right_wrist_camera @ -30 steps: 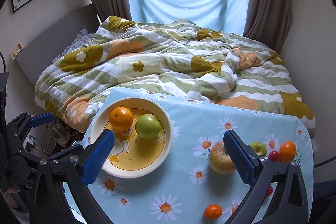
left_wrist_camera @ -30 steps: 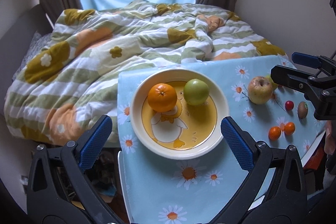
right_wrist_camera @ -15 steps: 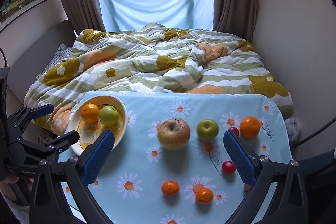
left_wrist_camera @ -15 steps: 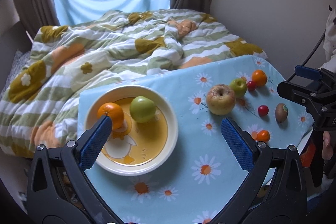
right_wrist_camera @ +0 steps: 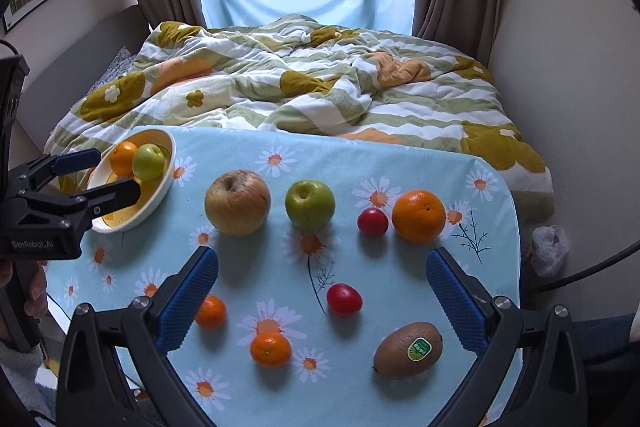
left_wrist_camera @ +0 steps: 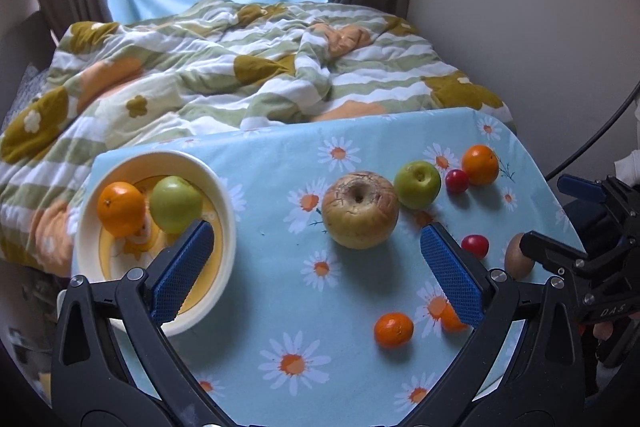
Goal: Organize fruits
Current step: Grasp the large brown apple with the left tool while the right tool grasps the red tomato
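A cream bowl at the table's left holds an orange and a green apple. On the daisy cloth lie a big yellowish apple, a green apple, an orange, two red tomatoes, two mandarins and a kiwi. My left gripper is open, hovering between the bowl and the big apple. My right gripper is open above the small fruits, holding nothing.
The table stands against a bed with a striped flowered quilt. A wall is close on the right, and a cable hangs there. A white bag lies on the floor past the table's right edge.
Both grippers have swung to the right, away from the bowl and toward the loose fruit. The fruits themselves have not moved. Both stay open.
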Demonstrator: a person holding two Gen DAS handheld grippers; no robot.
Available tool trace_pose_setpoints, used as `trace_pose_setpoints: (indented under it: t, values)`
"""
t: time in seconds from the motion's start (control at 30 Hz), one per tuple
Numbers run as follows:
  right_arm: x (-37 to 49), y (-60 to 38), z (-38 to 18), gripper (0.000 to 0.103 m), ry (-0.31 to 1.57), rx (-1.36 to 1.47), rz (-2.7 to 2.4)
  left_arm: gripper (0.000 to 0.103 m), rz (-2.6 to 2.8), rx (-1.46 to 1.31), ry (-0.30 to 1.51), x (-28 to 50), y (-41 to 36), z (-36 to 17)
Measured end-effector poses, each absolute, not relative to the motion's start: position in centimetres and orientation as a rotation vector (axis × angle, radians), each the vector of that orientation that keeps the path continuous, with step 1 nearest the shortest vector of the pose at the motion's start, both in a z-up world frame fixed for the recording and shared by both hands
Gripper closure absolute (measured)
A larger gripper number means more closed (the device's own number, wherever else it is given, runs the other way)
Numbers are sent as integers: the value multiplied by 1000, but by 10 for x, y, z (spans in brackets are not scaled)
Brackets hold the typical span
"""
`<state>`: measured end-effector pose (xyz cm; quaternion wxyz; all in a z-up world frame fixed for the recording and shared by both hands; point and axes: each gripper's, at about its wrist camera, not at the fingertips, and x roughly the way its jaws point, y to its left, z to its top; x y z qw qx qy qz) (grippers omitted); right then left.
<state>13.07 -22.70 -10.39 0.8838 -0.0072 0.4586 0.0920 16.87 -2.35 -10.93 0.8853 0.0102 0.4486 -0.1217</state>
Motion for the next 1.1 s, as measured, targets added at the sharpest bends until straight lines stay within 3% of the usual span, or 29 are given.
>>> trace_pose_setpoints:
  t: [0.2,0.4,0.47,0.63,0.87,1.1]
  values:
    - [136,-241,-138,0,999,-50,233,0,-253,36,968,183,-48,-138]
    - [143,-246,-166,10,1045,-79,262,0,-270,62,1010,198,-67,-165]
    - [145,-246,-174,22,1066,-84,277,0,-276,72,1019,203,-73,-173]
    - [146,-244,-188,28,1097,-106,297,0,-285,83,1036,214,-81,-186]
    - [147,-244,-196,40,1126,-134,321,22,-289,66,1080,227,-86,-203]
    - [147,-241,-199,45,1128,-153,338,23,-281,75,1071,223,-88,-203]
